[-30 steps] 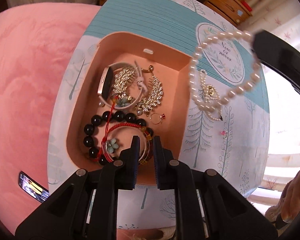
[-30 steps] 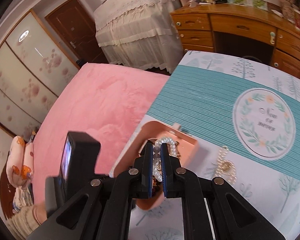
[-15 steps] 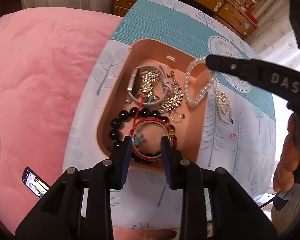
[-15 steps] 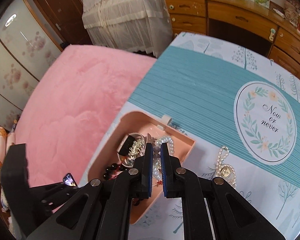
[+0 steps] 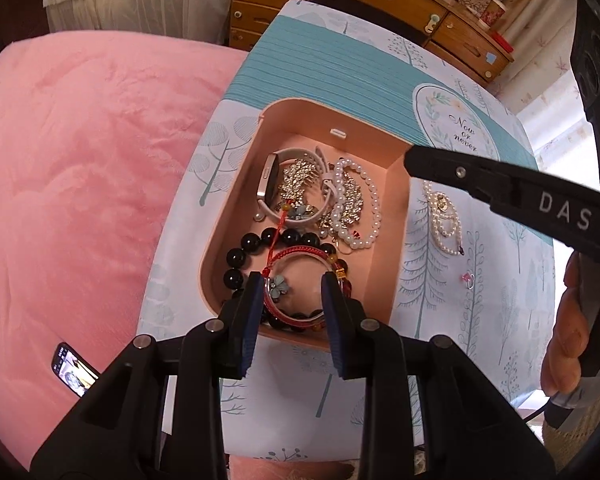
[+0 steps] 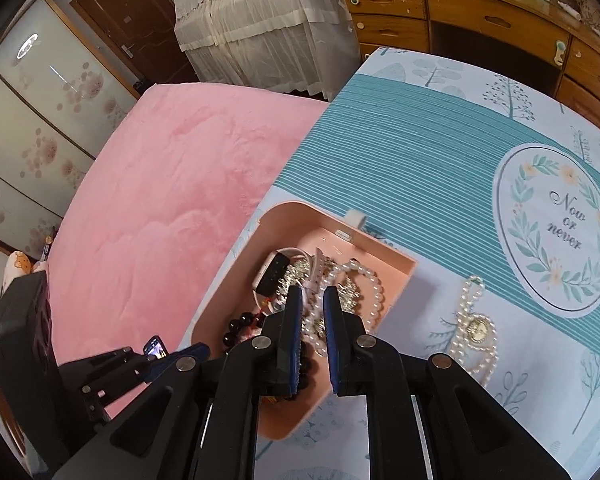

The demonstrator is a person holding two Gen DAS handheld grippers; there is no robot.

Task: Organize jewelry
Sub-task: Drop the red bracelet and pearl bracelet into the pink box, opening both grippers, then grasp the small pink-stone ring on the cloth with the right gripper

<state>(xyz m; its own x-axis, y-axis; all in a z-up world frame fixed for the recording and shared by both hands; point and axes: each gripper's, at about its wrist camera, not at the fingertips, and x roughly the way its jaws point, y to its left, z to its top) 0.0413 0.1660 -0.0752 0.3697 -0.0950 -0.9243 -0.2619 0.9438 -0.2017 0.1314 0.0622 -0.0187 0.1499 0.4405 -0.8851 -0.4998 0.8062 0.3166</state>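
Note:
A pink jewelry box point(image 5: 236, 184) point(image 6: 404, 276) stands open on the table. It holds a watch point(image 5: 268, 182), sparkly pieces, a black bead bracelet point(image 5: 244, 246), a red cord bracelet point(image 5: 300, 252) and a white pearl bracelet point(image 5: 366, 204) point(image 6: 370, 286). My left gripper point(image 5: 290, 280) is open above the box's near end. My right gripper point(image 6: 311, 294) is open a little above the box, the pearl bracelet lying loose below it. A pearl necklace with a gold pendant point(image 5: 442, 216) point(image 6: 476, 326) and a small pink ring point(image 5: 467, 278) lie on the table right of the box.
The table point(image 5: 340, 64) carries a teal and white cloth with a round "Now or never" print point(image 6: 556, 224). A pink bed point(image 5: 80, 160) lies to the left with a phone point(image 5: 74, 368) on it. A wooden dresser point(image 6: 480, 20) stands behind.
The right gripper lowered the pearl bracelet into the box and let it go, its jaws parting slightly. The left gripper opened wider and pulled back from the box.

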